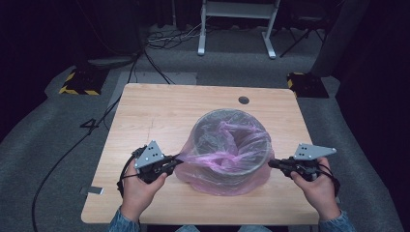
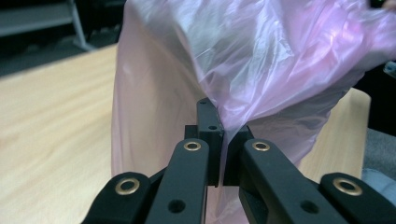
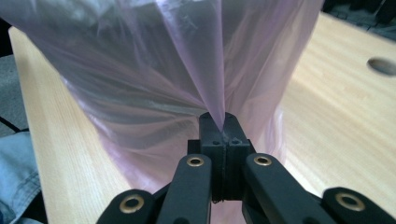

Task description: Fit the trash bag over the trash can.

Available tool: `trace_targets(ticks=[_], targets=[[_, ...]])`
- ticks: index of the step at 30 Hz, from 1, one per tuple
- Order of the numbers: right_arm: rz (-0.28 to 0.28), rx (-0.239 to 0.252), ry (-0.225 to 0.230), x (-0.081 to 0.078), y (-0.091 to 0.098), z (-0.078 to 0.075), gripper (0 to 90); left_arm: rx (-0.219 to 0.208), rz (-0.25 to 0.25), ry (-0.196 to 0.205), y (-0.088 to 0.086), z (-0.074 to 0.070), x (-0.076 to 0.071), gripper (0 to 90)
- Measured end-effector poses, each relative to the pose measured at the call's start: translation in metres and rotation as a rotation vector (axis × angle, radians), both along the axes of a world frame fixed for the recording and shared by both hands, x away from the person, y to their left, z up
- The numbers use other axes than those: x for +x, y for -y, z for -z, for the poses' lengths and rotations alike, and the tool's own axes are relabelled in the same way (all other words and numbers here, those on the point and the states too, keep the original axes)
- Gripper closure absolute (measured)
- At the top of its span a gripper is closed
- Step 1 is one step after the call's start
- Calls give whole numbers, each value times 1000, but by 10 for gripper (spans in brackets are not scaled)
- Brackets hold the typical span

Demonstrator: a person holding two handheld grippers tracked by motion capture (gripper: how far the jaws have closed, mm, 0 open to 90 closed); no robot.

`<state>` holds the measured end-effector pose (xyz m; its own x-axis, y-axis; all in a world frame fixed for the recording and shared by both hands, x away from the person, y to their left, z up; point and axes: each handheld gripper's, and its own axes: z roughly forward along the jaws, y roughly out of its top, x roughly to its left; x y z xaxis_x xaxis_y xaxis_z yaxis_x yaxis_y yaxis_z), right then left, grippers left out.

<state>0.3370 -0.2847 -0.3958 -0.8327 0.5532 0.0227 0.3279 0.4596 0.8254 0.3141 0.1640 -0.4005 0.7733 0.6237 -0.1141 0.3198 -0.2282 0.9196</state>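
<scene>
A round clear bin stands on the wooden table, lined with a thin pink plastic bag whose skirt drapes down its outside. My left gripper is at the bin's left side, shut on a pinch of the pink bag, pulled taut toward its jaws. At the bin's right side my right gripper is shut on another pinch of the bag, the film drawn to a point between its jaws. Both grippers point inward at the bin.
A small round hole sits in the table's far right part. Cables trail over the grey floor to the left. A white frame stands behind the table. The person's denim sleeves come in at the near edge.
</scene>
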Motion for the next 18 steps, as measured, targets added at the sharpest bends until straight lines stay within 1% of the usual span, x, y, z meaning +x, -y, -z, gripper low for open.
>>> trace_targets(ticks=[2, 4, 6, 7, 8, 9, 10, 11, 13, 14, 15, 16, 17, 18], targets=[[-5, 1, -17, 5, -2, 6, 900, -20, -16, -43, -4, 10, 7, 900], [-16, -8, -36, 9, -7, 13, 900, -30, -27, -70, -6, 18, 12, 900], [-27, -19, -51, 13, -13, 20, 900, -46, -17, -97, -4, 24, 17, 900], [-33, -29, -58, 15, -16, 25, 900, -39, -18, -101, -2, 26, 18, 900], [-34, -45, -64, 16, -19, 29, 900, -19, -20, -94, 1, 27, 19, 900], [-30, -74, -59, 17, -22, 34, 900, -1, -22, -83, 3, 26, 18, 900], [-22, -103, -54, 18, -24, 39, 900, -1, -13, -71, 6, 25, 18, 900], [-26, -117, -66, 20, -25, 44, 900, 0, -5, -65, 7, 23, 17, 900], [-28, -128, -95, 22, -25, 53, 900, 9, -7, -52, 9, 20, 17, 900], [-24, -125, -101, 24, -24, 57, 900, 16, -12, -56, 9, 20, 18, 900], [-19, -115, -114, 25, -22, 58, 900, 21, -15, -66, 9, 21, 19, 900], [-16, -109, -118, 25, -21, 59, 900, 26, -20, -77, 9, 22, 21, 900], [-16, -115, -117, 23, -21, 58, 900, 38, -29, -92, 10, 26, 22, 900], [-29, -124, -121, 20, -22, 56, 900, 41, -27, -96, 11, 28, 23, 900]])
